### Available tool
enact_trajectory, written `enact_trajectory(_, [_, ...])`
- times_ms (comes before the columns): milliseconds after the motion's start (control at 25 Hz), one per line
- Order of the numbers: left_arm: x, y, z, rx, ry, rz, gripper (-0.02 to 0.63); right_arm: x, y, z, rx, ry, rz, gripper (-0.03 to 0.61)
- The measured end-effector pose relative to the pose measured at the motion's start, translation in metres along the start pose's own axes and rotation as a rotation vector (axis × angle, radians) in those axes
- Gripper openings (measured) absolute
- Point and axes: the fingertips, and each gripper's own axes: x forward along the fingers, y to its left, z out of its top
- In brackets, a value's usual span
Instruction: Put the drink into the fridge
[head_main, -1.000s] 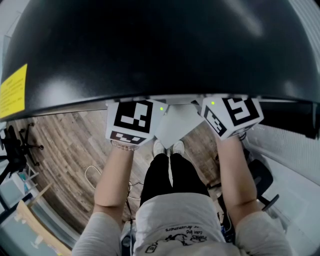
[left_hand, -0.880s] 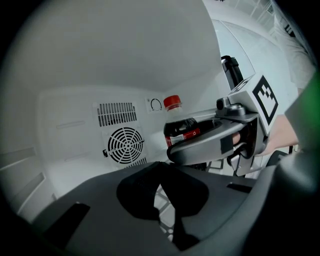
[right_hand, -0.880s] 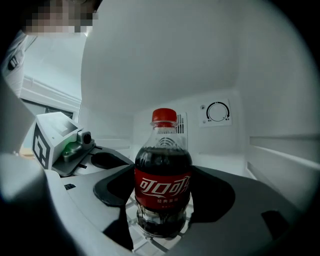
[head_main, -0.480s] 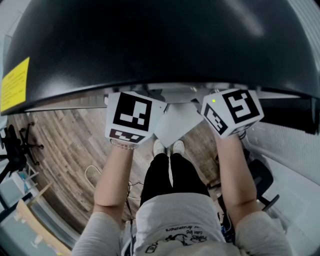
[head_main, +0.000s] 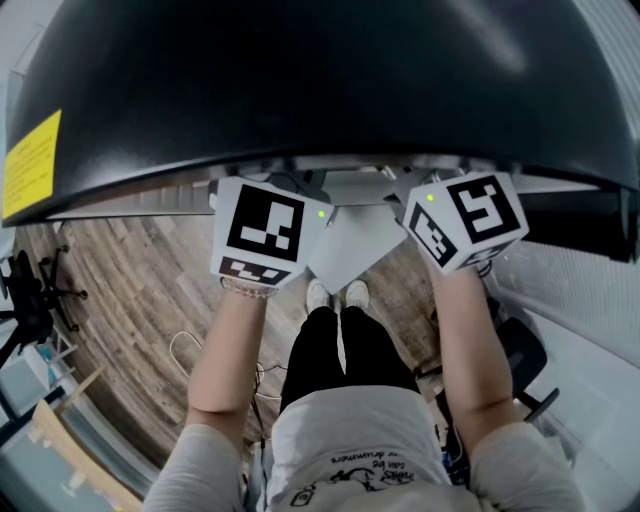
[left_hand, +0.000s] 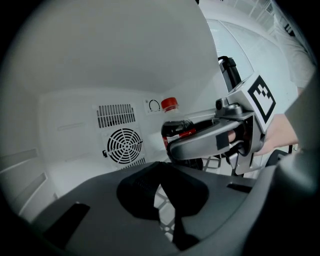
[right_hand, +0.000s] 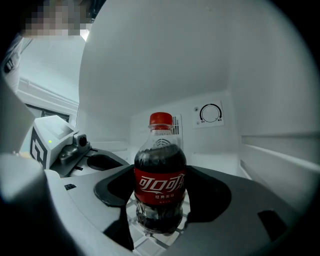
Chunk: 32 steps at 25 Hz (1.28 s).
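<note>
fridge walls surround cola bottle clamped by right gripper.

可口可乐 on drink bottle, red label

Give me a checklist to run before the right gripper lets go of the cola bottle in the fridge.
1. Cola bottle upright, red cap on: ok.
2. Right gripper jaws closed on the bottle's sides: ok.
3. Bottle base resting on the wire shelf: cannot tell.
4. Left gripper empty, jaws together: ok.
5. Left gripper apart from the bottle, off to its side: ok.
6. Bottle inside the fridge, ahead of its back wall: ok.
</note>
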Motion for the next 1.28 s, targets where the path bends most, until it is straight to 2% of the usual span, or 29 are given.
enact_trajectory(640, [0.0,-0.008,0.004,0.014,-0.004,-0.016,0.003,-0.018,-0.007,0.002,-0.006,-0.009,-0.065,0.319])
enact_trajectory(1280, [-0.003,-0.011,0.007,0.016,-0.007,-0.016,0.002,-0.021,-0.009,0.007,0.012,-0.016,-0.074,0.321])
